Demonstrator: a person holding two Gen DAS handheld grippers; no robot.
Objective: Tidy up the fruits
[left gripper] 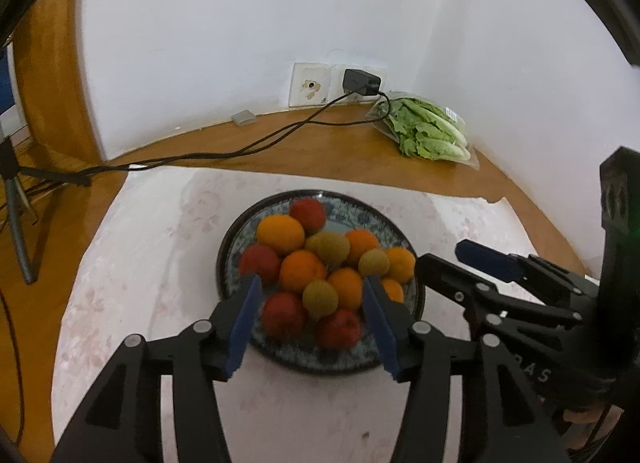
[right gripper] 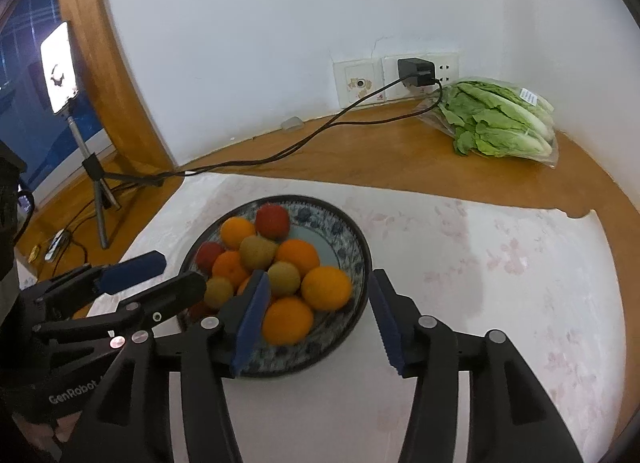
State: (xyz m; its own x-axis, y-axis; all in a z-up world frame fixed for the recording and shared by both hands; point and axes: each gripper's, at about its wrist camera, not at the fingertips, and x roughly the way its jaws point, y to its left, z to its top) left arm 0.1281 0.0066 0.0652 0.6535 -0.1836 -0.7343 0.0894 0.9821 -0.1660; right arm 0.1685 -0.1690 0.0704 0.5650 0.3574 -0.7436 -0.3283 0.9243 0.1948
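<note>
Plainly, both sets of jaws stand apart and empty: the left gripper [left gripper: 312, 319] and right gripper [right gripper: 316, 315] hover over the near rim of the plate [left gripper: 236, 231], likely choosing a fruit. The fruits [left gripper: 302, 271] sit heaped together there, on the cloth-covered desk [left gripper: 140, 247]; bagged lettuce [left gripper: 432, 131] lies well apart.

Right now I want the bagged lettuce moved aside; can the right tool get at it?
Probably yes. The right tool is open and empty over the plate, and bare table lies between it and the bagged lettuce; only the charger cable crosses the bag.
</note>
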